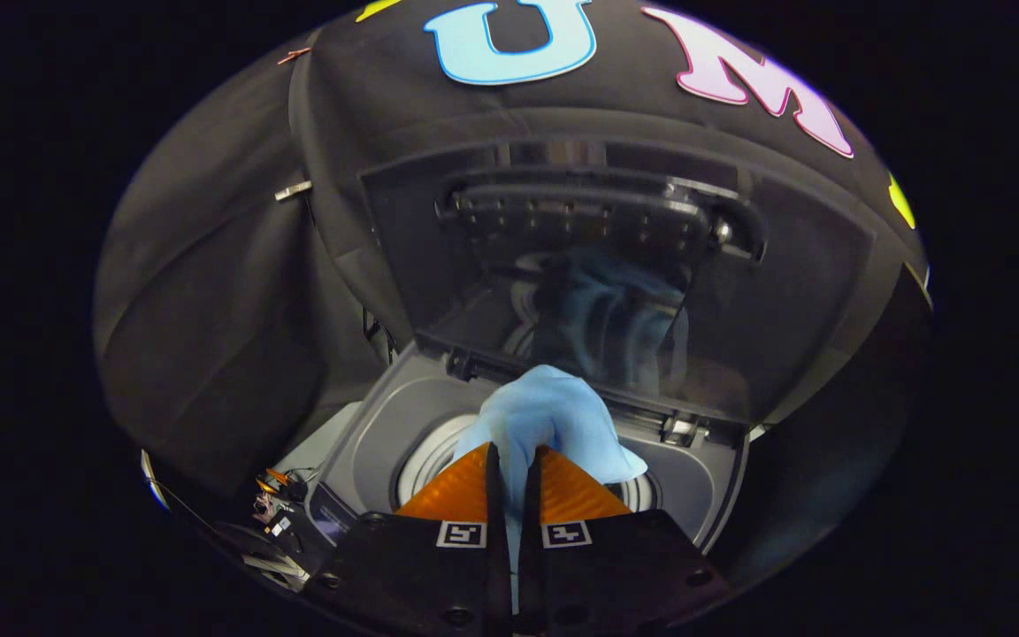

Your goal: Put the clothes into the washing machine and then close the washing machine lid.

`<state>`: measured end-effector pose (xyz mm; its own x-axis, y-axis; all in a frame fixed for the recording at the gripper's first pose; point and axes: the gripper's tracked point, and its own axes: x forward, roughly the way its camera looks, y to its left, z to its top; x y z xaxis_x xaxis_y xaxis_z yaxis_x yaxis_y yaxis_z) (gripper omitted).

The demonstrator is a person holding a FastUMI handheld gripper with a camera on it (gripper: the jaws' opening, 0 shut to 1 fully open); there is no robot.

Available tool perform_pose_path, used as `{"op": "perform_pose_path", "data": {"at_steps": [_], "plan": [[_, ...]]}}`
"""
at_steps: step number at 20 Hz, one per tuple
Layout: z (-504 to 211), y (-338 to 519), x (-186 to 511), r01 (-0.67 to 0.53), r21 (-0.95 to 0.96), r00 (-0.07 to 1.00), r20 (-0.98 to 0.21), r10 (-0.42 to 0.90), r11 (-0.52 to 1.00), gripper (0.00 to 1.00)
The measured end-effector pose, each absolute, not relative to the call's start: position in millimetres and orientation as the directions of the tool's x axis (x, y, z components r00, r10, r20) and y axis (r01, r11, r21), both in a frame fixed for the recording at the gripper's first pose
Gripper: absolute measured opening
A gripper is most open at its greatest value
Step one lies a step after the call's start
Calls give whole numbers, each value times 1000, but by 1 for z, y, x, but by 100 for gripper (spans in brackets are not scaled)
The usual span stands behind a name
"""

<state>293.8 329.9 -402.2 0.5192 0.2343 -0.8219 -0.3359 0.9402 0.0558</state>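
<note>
I have the light blue cloth [554, 416] pinched in the gripper [512, 460]; the two fingers are drawn nearly together with a fold of it running down the slit between them, and the rest of the cloth bunches up just ahead of the tips. It hangs over the round drum opening [428, 460] of the top-loading washing machine [368, 442], above the mouth and not yet inside it, as far as I can judge; the fisheye makes height hard to read.

Beyond the cloth the washing machine lid [580, 265] stands raised, hinged at the back of the grey top deck, and its dark glass carries a bluish reflection of the cloth. A small clutter of wires and parts [279, 522] sits off to the left of the machine.

So I take this to be the loading step, with the lid untouched. The next move, I think, calls for lowering the gripper toward the drum, spreading the fingers so the cloth drops clear of the rim, then backing out and reaching up to the lid's front edge to swing it down.
</note>
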Motion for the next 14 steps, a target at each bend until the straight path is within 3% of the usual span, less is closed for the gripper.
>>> {"op": "perform_pose_path", "data": {"at_steps": [8,13,14], "plan": [[-420,326,286,-336,62,493,-839,231,940,11],[-407,320,289,-322,47,521,-825,218,945,99],[-404,319,290,-321,44,527,-822,217,946,100]]}}
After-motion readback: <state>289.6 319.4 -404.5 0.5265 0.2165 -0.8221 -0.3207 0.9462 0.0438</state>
